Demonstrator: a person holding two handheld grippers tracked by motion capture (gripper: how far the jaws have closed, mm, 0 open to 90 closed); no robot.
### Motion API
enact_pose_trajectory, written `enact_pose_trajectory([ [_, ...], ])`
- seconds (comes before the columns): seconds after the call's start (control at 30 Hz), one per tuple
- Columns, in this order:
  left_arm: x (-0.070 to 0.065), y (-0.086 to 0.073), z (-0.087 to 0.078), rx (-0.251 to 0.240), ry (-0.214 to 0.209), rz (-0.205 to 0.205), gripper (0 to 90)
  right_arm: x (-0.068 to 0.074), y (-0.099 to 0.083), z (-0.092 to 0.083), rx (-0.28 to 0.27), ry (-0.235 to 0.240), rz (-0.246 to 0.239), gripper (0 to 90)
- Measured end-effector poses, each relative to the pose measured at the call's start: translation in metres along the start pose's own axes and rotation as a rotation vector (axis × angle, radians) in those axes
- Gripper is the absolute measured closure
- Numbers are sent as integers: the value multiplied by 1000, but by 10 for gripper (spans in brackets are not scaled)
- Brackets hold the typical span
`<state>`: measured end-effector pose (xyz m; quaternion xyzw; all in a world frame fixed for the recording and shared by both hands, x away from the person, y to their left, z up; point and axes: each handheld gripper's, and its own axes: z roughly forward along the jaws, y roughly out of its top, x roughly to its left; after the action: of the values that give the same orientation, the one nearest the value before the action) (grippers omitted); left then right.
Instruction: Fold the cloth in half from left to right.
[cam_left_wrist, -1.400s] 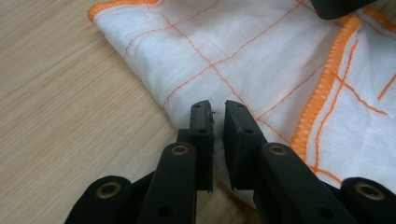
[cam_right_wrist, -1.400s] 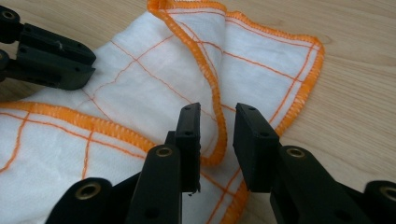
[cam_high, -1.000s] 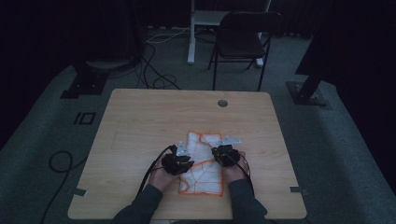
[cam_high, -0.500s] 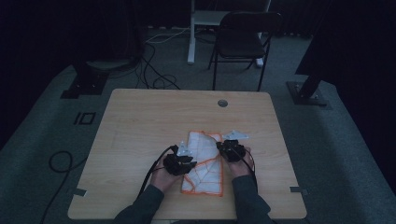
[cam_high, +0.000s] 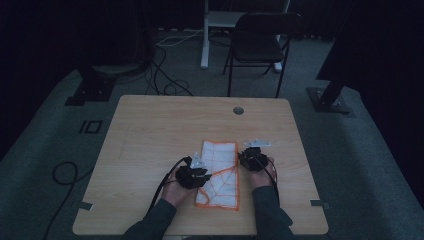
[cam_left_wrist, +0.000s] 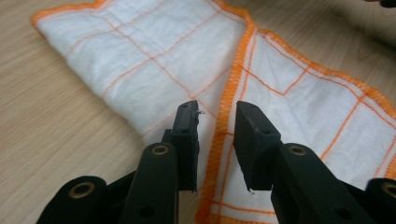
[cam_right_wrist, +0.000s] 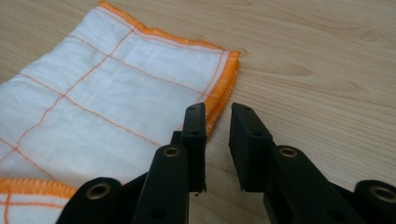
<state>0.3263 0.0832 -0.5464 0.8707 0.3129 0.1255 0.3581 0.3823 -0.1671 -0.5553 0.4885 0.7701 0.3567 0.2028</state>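
Folding step under way: right gripper (cam_right_wrist: 217, 140), jaws just opening, empty at the cloth's (cam_high: 220, 172) three-o'clock edge; left gripper (cam_left_wrist: 215, 140) part-open, empty above it; next, regrip.

white cloth (cam_high: 220, 172) with orange hem and grid lines, folded into a long strip, lying flat on the wooden table (cam_high: 150, 135).

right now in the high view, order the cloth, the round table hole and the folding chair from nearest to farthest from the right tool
1. The cloth, white with orange edging, lies just to the left of the right tool on the table.
2. The round table hole sits near the table's far edge.
3. The folding chair stands on the floor beyond the table.
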Motion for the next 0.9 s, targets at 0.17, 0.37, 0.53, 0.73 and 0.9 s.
enact_pose_trajectory([
  [0.17,6,-2,-2,6,22,-9,712,8,-3,-7,-18,34,-22,749],
  [0.37,14,-12,-4,12,44,-33,716,18,-5,-9,-21,60,-54,738],
  [0.53,17,-24,-8,24,47,-46,725,22,-6,-12,-27,72,-68,735],
  [0.73,17,-35,-12,31,38,-57,728,25,-7,-15,-30,76,-79,734],
  [0.9,7,-33,-15,14,10,-25,717,29,-7,-17,-34,84,-92,730],
])
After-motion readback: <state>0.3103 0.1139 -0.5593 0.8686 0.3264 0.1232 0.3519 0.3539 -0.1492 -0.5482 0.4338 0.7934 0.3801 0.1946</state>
